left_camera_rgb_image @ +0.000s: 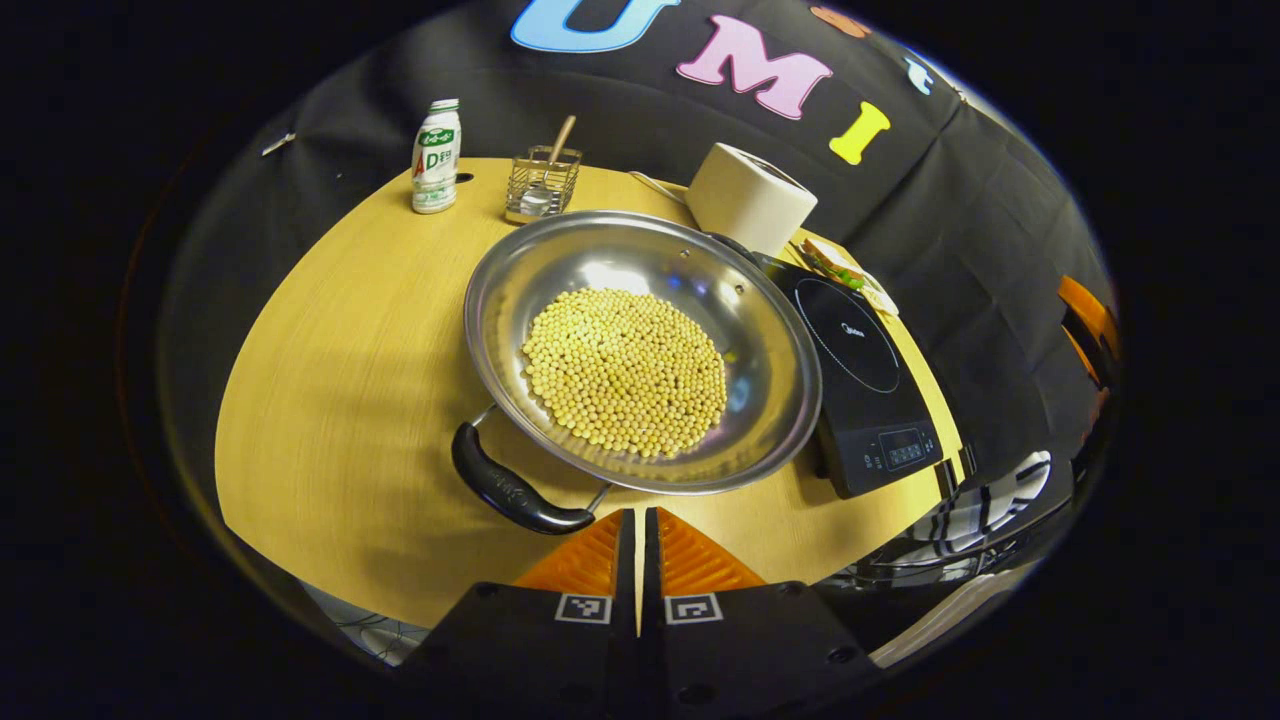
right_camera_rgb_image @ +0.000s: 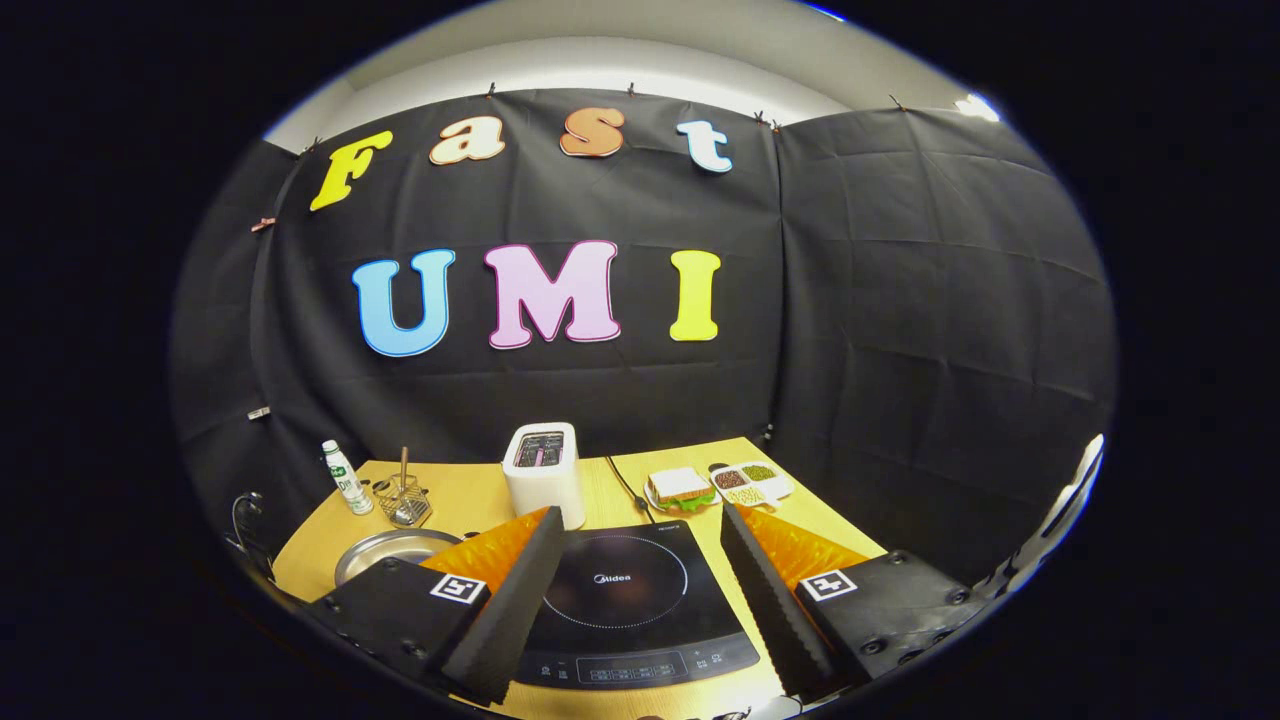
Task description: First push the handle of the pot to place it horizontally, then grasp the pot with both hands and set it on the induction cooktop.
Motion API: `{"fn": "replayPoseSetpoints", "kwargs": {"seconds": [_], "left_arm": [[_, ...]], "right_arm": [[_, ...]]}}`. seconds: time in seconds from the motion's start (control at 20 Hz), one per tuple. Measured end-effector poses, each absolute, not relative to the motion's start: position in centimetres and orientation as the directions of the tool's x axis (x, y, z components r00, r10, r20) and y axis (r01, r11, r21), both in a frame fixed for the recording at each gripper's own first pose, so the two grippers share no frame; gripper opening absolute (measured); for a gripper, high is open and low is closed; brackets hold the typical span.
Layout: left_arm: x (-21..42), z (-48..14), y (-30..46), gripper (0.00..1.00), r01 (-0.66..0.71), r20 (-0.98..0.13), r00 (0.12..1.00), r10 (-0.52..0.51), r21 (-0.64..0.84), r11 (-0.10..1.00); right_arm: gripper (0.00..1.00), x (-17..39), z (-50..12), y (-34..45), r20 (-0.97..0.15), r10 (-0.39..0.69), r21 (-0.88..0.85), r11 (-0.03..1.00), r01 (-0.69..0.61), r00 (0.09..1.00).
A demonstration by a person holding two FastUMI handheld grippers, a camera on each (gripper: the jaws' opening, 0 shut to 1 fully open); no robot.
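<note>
Pot, wide and shallow and holding a heap of pale beans, sits on the wooden table with its far edge beside the induction cooktop, possibly just overlapping it. Its near handle runs slantwise along the rim, and the end nearer the left gripper lies just ahead and a little left of the fingertips. That gripper's fingers are pressed nearly together and hold nothing, which suits a push more than a grasp. The handle does not yet look level, so by my reading the push is the step in hand, and the left hand is the nearer one for it.

In the right gripper view, the right gripper has its fingers spread wide and empty, hanging over the cooktop's glass with the pot's rim off to its left. This view also takes in the toaster, a sandwich plate and a small dish of beans behind the cooktop. The left gripper view gives the handle, the beans, a bottle and a wire holder.
</note>
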State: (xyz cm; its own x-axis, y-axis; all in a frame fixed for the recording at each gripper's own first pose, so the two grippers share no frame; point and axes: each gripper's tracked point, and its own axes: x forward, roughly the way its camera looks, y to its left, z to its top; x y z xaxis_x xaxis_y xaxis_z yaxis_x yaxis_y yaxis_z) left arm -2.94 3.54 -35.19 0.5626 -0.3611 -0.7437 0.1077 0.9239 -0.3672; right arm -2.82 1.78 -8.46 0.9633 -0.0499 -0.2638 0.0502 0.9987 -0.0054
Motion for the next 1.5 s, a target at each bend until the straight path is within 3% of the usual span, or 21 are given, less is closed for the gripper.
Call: {"fn": "replayPoseSetpoints", "kwargs": {"seconds": [1.5], "left_arm": [[2.8,-37.5,13.8,0.05,-0.026,-0.797,0.569,-0.204,-0.266,0.964]], "right_arm": [[0.98,-0.8,-9.8,4.3,-0.292,-0.031,-0.027,0.999,0.024,0.956]]}}
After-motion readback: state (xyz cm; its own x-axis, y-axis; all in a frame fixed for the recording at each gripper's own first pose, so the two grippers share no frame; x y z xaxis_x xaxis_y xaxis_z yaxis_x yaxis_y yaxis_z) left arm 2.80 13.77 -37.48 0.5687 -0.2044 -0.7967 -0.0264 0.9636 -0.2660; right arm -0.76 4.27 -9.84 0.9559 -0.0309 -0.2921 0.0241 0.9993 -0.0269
